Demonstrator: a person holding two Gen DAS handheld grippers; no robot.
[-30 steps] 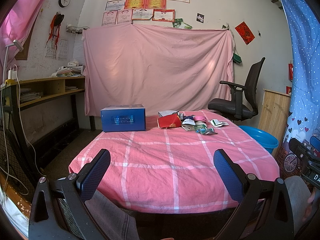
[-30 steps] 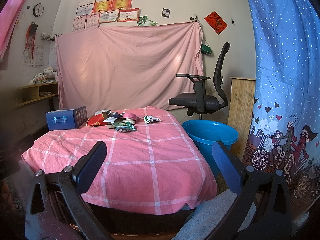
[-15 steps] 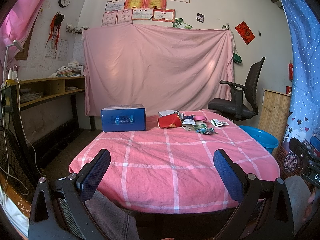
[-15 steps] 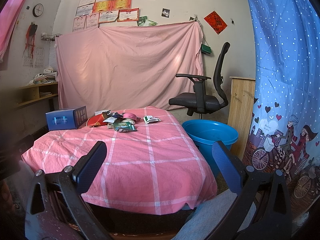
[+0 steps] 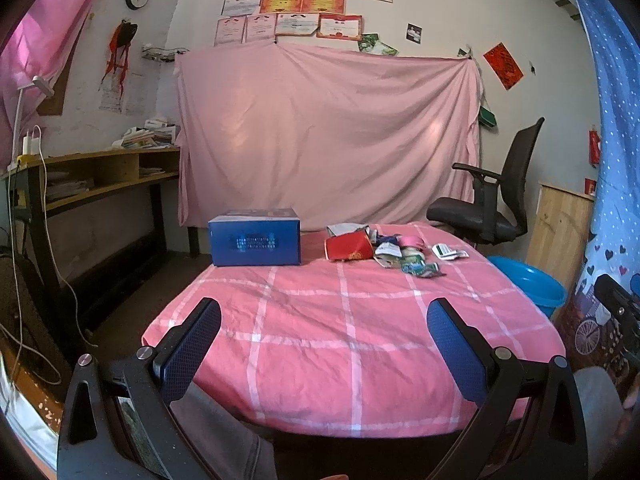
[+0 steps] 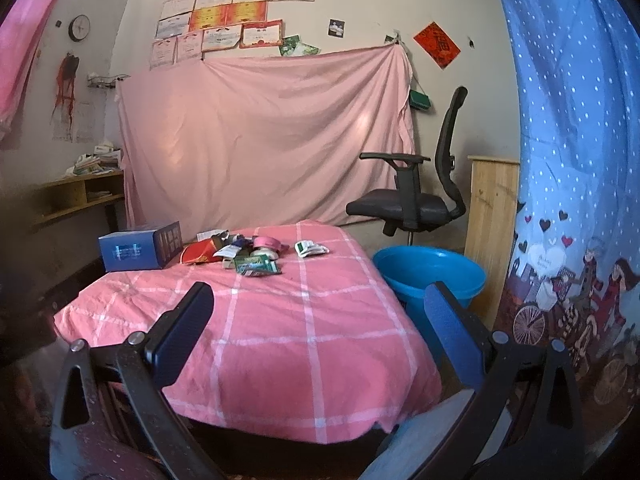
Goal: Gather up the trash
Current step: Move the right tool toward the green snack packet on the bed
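A pile of trash [image 5: 394, 248] lies at the far end of the pink checked table [image 5: 344, 320]: a red carton [image 5: 347, 246], wrappers, a pink roll and a green packet [image 5: 422, 268]. It also shows in the right wrist view [image 6: 250, 254]. A blue tub [image 6: 430, 276] stands on the floor right of the table. My left gripper [image 5: 324, 344] is open and empty, held at the table's near edge. My right gripper [image 6: 318, 330] is open and empty, also at the near edge, far from the pile.
A blue box [image 5: 255, 240] sits on the table left of the trash. A black office chair [image 6: 416, 200] stands behind the tub. A wooden shelf desk [image 5: 92, 178] runs along the left wall. A blue curtain [image 6: 572, 160] hangs at the right.
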